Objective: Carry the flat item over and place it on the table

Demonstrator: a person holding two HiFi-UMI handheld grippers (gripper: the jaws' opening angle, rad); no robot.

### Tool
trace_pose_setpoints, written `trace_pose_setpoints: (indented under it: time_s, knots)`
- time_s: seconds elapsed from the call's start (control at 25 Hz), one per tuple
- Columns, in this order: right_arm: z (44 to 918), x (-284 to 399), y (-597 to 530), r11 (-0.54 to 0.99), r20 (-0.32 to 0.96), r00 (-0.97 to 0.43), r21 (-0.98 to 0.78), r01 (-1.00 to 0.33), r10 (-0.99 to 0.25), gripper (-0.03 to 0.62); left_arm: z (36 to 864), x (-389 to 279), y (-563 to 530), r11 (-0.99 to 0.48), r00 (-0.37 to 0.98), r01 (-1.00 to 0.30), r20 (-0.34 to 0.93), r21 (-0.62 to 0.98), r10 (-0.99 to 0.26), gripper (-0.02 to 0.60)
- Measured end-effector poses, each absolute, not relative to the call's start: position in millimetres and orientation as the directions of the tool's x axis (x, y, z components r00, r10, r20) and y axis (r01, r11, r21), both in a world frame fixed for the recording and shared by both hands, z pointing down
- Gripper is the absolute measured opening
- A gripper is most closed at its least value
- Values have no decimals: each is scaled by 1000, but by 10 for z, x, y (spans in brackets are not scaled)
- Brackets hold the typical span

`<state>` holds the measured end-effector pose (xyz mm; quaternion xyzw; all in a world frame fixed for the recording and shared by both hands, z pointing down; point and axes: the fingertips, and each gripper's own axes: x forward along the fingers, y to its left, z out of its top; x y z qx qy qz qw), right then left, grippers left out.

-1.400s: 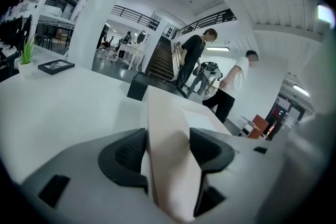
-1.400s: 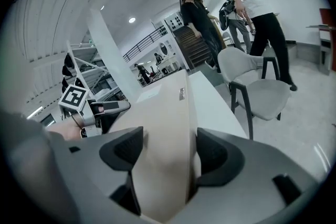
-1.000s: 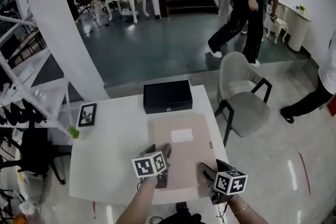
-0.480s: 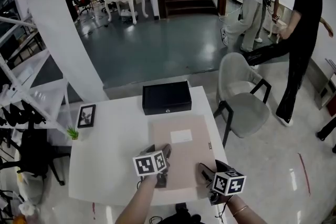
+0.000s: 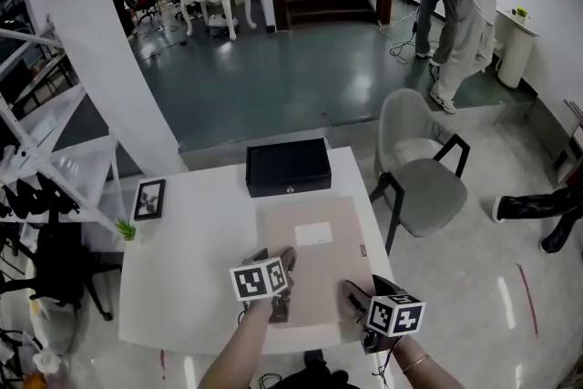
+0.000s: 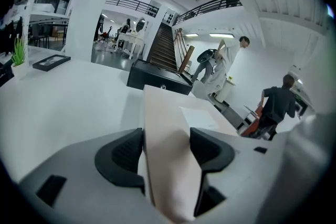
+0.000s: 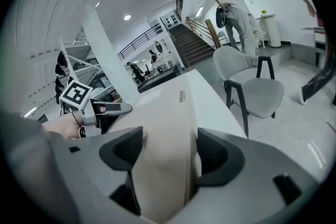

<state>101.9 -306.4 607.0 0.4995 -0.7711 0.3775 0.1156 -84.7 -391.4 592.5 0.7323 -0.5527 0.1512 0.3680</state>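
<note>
A flat beige envelope [image 5: 314, 264] with a white label lies along the right side of the white table [image 5: 187, 264]. My left gripper [image 5: 282, 263] is shut on its near left edge. In the left gripper view the envelope [image 6: 168, 113] runs away from between the jaws of the left gripper [image 6: 167, 149] toward the black box. My right gripper [image 5: 355, 294] is shut on the near right corner; in the right gripper view the beige sheet [image 7: 168, 107] fills the gap of the right gripper [image 7: 169, 152], and the left gripper's marker cube [image 7: 76, 94] shows beyond it.
A black box [image 5: 288, 167] stands at the table's far edge, beyond the envelope. A framed picture [image 5: 150, 199] and a small green plant [image 5: 127, 230] sit at the left. A grey chair [image 5: 419, 168] stands right of the table. A person [image 5: 465, 5] stands farther back.
Both grippers and the envelope have stayed almost still on the table. The people in the background at the right have walked on and changed places.
</note>
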Motion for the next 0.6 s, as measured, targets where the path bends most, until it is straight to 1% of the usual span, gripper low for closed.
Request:
trace_pose_setpoints:
  time_s: [0.48, 0.56, 0.6]
  knots:
    - [6053, 1018, -3067, 227, 549, -476, -460, -858, -687, 325, 5879, -878, -3893, -102, 328, -924, 625, 369, -709, 265]
    - [6019, 1030, -3072, 237, 545, -465, -437, -868, -698, 318, 5844, -892, -3878, -98, 322, -924, 617, 369, -718, 265]
    - [5994, 1051, -3079, 240, 541, -455, -422, -874, -707, 304, 5821, -893, -3868, -98, 323, -923, 611, 372, -723, 265]
